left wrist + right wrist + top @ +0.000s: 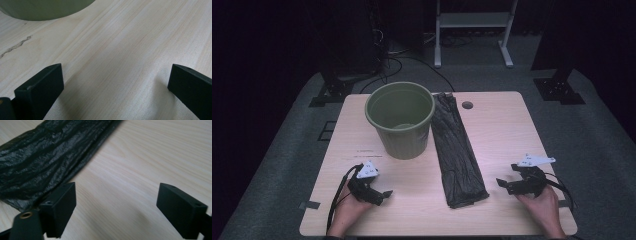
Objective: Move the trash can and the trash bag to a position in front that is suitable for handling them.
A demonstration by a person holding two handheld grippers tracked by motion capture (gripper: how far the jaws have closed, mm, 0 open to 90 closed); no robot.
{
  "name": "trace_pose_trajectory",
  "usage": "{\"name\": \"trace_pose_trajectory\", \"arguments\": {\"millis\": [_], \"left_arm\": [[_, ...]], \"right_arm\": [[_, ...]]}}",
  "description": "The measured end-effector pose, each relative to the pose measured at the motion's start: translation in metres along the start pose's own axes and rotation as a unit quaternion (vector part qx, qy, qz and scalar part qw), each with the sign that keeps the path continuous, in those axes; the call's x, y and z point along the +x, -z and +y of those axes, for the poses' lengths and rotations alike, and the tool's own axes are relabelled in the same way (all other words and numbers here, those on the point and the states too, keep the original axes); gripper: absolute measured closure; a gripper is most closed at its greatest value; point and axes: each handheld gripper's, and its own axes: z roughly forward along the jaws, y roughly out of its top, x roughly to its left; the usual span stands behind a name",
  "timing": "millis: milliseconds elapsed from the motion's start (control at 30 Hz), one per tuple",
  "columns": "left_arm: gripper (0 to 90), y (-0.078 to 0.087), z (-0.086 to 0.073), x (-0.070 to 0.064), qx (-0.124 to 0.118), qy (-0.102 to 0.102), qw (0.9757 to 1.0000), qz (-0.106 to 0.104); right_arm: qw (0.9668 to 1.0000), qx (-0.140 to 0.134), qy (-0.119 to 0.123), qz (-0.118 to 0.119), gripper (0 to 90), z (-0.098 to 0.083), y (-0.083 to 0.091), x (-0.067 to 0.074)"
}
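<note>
Bin bag [459,150], folded flat and long, lies just ahead of my right gripper [505,184], whose jaws stand wide apart over bare table [502,130], lined up to nip its near corner. Beyond my left gripper [382,195], jaws also spread and empty, waits the green bucket [400,119], mouth up, likely ready for lining.

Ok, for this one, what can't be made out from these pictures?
- Green bin: in the high view its own wall hides most of the floor inside; in the left gripper view the top edge cuts off all but its base.
- Folded black bag: whether anything lies under it is hidden; in the right gripper view the frame edges cut it off.
- Small print on the table left of the bin: too small to read.
</note>
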Motion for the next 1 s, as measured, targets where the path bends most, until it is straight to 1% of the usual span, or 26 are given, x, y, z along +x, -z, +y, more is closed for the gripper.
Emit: {"name": "trace_pose_trajectory", "arguments": {"millis": [67,100,133,200,300,367,433,567,700,767,833,867,1000], "left_arm": [[0.0,0.0,0.0,0.0,0.0,0.0,1.0,0.0],[0.0,0.0,0.0,0.0,0.0,0.001,1.0,0.0],[0.0,0.0,0.0,0.0,0.0,0.0,1.0,0.0],[0.0,0.0,0.0,0.0,0.0,0.001,1.0,0.0],[0.0,0.0,0.0,0.0,0.0,0.001,1.0,0.0],[0.0,0.0,0.0,0.0,0.0,0.0,1.0,0.0],[0.0,0.0,0.0,0.0,0.0,0.001,1.0,0.0],[0.0,0.0,0.0,0.0,0.0,0.001,1.0,0.0],[0.0,0.0,0.0,0.0,0.0,0.0,1.0,0.0],[0.0,0.0,0.0,0.0,0.0,0.0,1.0,0.0],[0.0,0.0,0.0,0.0,0.0,0.0,1.0,0.0],[0.0,0.0,0.0,0.0,0.0,0.0,1.0,0.0],[0.0,0.0,0.0,0.0,0.0,0.001,1.0,0.0]], "right_arm": [[0.9999,0.0,0.003,0.013,18.0,0.004,-0.004,0.004],[0.9999,0.002,0.007,0.013,18.1,0.007,-0.006,0.006],[0.9998,0.001,0.009,0.017,20.1,0.009,-0.008,0.008],[0.9995,-0.005,0.003,0.031,21.6,0.011,-0.011,0.009],[0.9995,0.0,0.006,0.03,24.3,0.016,-0.015,0.013],[0.9992,-0.003,0.007,0.038,25.5,0.02,-0.018,0.016],[0.9991,0.004,0.017,0.039,26.8,0.025,-0.023,0.021],[0.9986,0.007,0.026,0.045,28.6,0.031,-0.031,0.029],[0.998,0.019,0.035,0.049,29.9,0.036,-0.041,0.035],[0.9979,0.022,0.036,0.05,30.2,0.037,-0.045,0.037],[0.9976,0.024,0.033,0.057,30.6,0.037,-0.049,0.038],[0.9972,0.025,0.038,0.059,31.0,0.037,-0.051,0.038],[0.9969,0.034,0.042,0.056,32.1,0.037,-0.057,0.04]]}}
